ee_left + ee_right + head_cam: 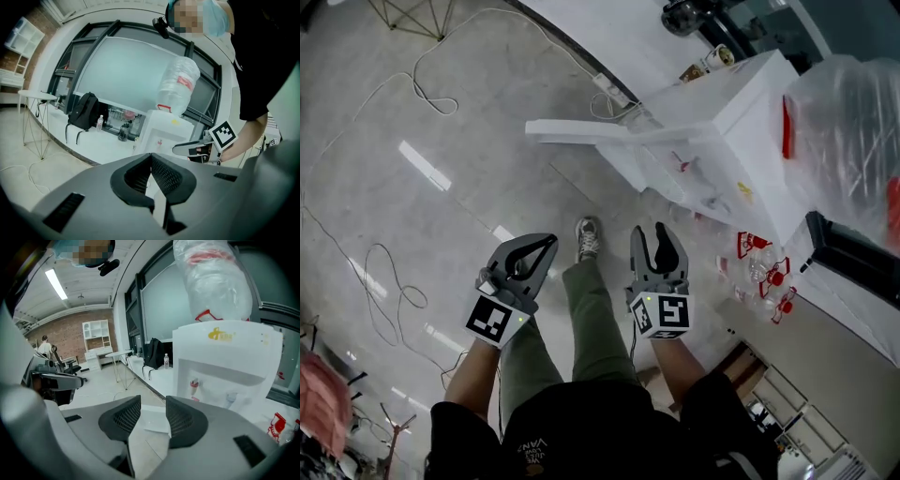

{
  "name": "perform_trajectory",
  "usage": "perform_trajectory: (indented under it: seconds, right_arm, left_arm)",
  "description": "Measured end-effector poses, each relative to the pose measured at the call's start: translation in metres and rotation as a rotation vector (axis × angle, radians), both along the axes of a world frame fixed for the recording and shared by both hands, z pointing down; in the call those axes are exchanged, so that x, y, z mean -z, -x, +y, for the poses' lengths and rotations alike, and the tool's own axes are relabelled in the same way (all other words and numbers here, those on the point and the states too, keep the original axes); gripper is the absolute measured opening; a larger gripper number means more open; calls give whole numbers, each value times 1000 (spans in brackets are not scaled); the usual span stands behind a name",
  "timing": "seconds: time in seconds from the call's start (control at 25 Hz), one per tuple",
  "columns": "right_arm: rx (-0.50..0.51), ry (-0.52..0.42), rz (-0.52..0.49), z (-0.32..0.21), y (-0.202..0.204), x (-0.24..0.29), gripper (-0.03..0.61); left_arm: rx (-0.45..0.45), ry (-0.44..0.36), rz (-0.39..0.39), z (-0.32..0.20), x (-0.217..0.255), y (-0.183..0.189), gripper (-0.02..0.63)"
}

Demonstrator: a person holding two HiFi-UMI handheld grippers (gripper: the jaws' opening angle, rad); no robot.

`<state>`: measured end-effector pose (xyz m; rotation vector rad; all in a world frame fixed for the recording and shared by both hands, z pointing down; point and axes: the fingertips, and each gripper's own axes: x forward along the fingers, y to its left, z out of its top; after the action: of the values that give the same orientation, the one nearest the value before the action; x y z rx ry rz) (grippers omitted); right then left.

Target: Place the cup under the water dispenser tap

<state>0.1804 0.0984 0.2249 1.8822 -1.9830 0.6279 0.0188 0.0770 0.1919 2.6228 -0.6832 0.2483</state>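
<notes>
Hovering left gripper [547, 244]: jaws together, holding nothing.
Right gripper [649, 231]: jaws slightly apart, empty.
Water dispenser [750, 112]: upright, long axis vertical, ahead of both grippers.
Red tap [194, 385]: on the dispenser's front, pointing down.
Cup: too unclear to place.

Office-like studio: brick wall [65, 329], white shelving [96, 336], water dispenser [225, 369], loose floor cables [424, 89].

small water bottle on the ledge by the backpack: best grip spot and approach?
Grip the bottle round its mid-body, coming level from the room side. It stands upright on the ledge with the window right behind, so the front looks like the only open side. The backpack sits close beside it, so that jaw may have little room. The right gripper is open and empty.
</notes>
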Motion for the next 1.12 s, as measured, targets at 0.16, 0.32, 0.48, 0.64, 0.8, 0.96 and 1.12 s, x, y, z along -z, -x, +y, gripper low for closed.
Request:
perform_trajectory:
  seconds: [0.16,0.32,0.48,0.64,0.8,0.96,1.12]
  right_arm:
    - [21,44,-3,-8,-1,-53,151]
    - [33,88,23,-15,-5,-111,152]
    - [52,144,44,-20,-5,-173,152]
    - [58,216,91,-23,-13,-240,152]
    - [51,298,145,-19,-27,-307,152]
    - [17,376,187,-16,-46,-373,152]
    - [-43,433,251,-19,-72,-427,152]
  left_arm:
    - [1,35,-21,-1,-46,-6,20]
    - [-43,-1,-40,-7,-85,-13,20]
    - [-80,-40,-68,-12,-120,-12,20]
    - [-73,-6,-82,-14,-163,-7,20]
    - [-68,28,-89,-10,-205,-4,20]
    - [-56,71,-92,-4,-247,-3,20]
    - [-47,89,-87,-4,-275,-4,19]
